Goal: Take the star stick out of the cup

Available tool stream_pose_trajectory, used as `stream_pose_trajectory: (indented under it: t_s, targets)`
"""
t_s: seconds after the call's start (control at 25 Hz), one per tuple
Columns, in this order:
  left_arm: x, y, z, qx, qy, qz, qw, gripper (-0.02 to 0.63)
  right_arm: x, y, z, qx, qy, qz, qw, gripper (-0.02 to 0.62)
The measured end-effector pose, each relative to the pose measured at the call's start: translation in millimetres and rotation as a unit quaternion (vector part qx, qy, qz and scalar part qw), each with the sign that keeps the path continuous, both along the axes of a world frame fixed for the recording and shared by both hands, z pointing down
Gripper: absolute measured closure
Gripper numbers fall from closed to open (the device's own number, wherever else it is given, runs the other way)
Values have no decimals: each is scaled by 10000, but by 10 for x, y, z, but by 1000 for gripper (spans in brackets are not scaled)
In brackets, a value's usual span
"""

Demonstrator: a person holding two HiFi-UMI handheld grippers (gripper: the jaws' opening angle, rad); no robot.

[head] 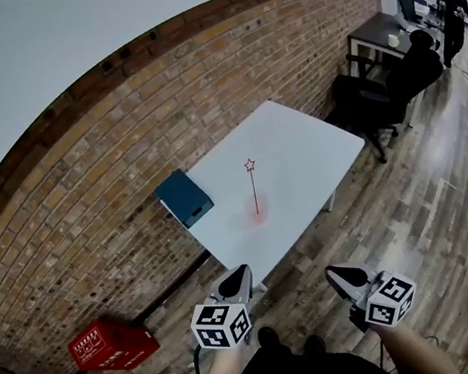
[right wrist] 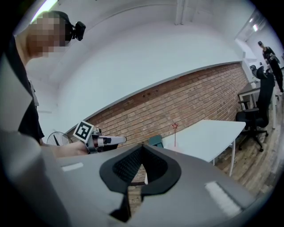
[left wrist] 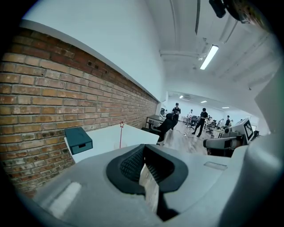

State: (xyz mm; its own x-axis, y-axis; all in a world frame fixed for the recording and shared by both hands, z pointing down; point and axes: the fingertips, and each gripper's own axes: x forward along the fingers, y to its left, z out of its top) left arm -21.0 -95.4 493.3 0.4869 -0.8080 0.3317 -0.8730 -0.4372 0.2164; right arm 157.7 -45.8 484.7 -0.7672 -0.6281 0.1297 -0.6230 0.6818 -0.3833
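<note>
Thin red star stick (head: 252,180) standing up in a small see-through cup (head: 258,215) on a white table (head: 316,147), blue-green box (head: 184,197) at the table's corner, left gripper (head: 240,272) and right gripper (head: 332,273) both pressed together, empty, well apart from the cup.

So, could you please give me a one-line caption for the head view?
Left gripper and right gripper short of the table, star stick upright in its cup.

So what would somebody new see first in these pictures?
Probably the thin red stick with a star on top, standing straight up near the middle of the white table. Then the teal box at the table's corner by the brick wall, and the shut left gripper and right gripper at the bottom.
</note>
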Motion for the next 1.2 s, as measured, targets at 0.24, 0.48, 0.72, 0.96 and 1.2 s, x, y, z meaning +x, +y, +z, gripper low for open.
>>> stream_pose_trajectory:
  t_s: [0.24,0.48,0.72,0.96,1.2]
  targets:
    - [-104,-419,66,29,137,80,9999,598,-23,-358,54,-56,136,193,9997,595]
    - [-374,-1125,-23,153,378,245,9989,600,-292,-1028,-35,49,236,427,9988,595]
    - [-784,-1873,-122,268,247,503,9981,599,-1028,-1790,-93,117,297,237,9992,595]
    - [-997,-2300,-55,163,374,796,9960,598,-1513,-2158,0,-25,426,157,9990,594]
    - [-1051,-2441,25,65,427,1151,9924,598,-1577,-2277,70,-238,466,519,9973,595]
